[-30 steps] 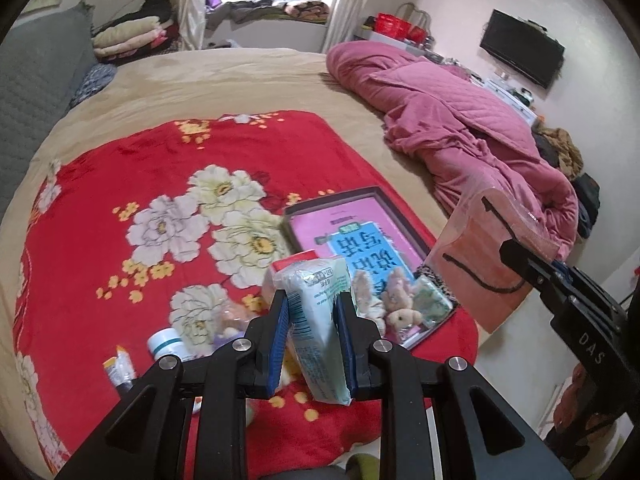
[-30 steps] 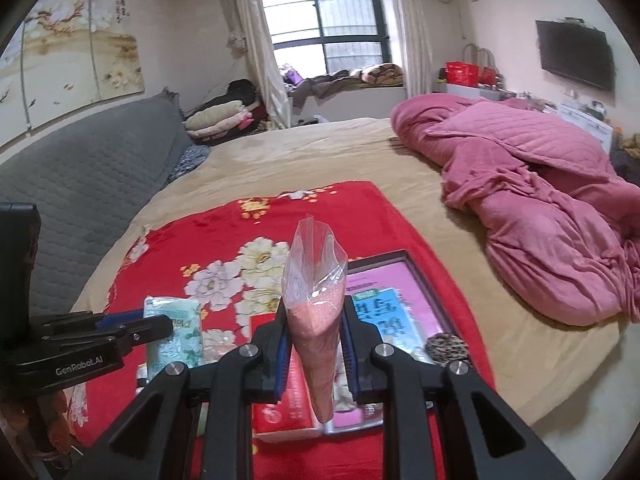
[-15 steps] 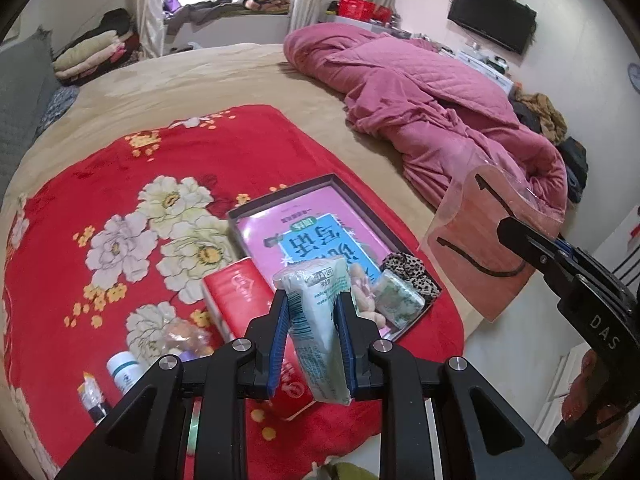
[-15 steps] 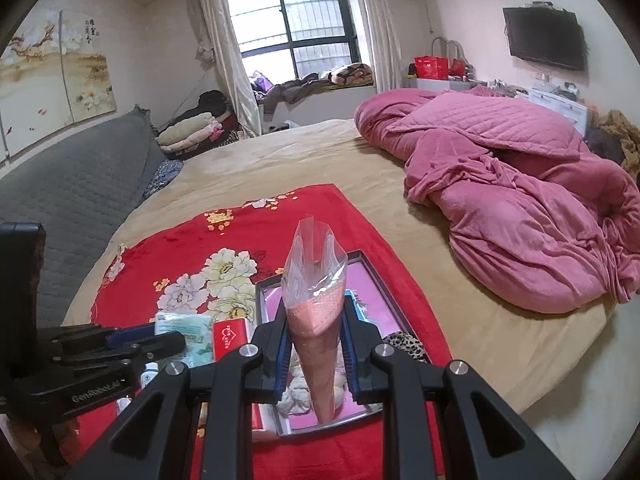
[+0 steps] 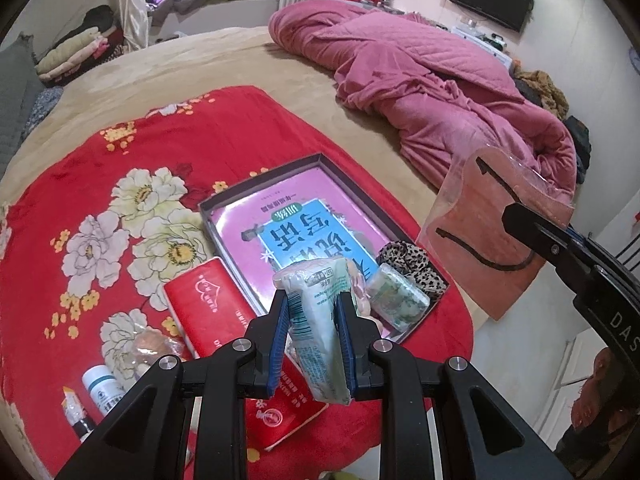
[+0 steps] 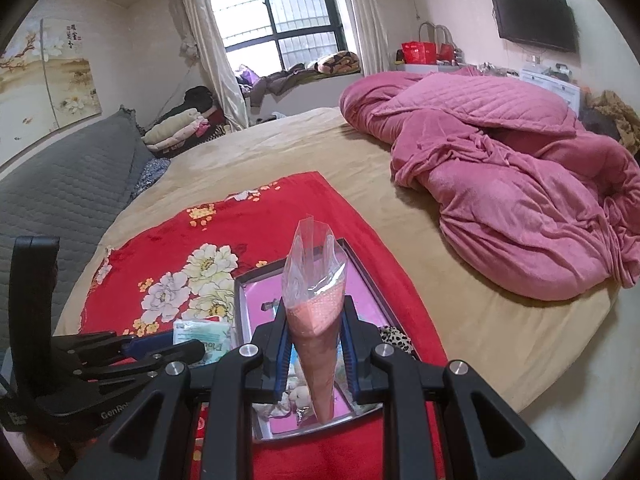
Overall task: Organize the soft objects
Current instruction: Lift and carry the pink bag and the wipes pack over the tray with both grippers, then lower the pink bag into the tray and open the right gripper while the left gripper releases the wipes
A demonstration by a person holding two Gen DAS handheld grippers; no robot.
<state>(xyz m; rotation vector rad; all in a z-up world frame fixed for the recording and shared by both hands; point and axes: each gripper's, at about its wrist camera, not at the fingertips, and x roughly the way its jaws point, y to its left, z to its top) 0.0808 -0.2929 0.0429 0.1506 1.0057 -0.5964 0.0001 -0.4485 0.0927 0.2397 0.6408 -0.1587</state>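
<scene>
My left gripper [image 5: 313, 312] is shut on a pale green tissue pack [image 5: 320, 320], held above the near edge of a shallow box [image 5: 256, 200] with a pink and blue lining. My right gripper [image 6: 314, 328] is shut on a clear bag of pink cloth [image 6: 314, 320], held above the same box [image 6: 239, 304]. That bag also shows at the right of the left wrist view [image 5: 480, 236]. In the box lie a leopard-print scrunchie [image 5: 412, 264], a small green packet [image 5: 396, 300] and a small plush toy [image 6: 298, 394].
A red tissue pack [image 5: 224, 320] lies left of the box on the red floral blanket [image 5: 120, 184]. A wrapped item [image 5: 150, 346], a white bottle [image 5: 102, 388] and a small tube [image 5: 74, 410] lie at the near left. A pink quilt [image 5: 440, 92] is heaped on the bed's right.
Both grippers have pulled back and shifted right, each still holding its item. The box now lies more under both.
</scene>
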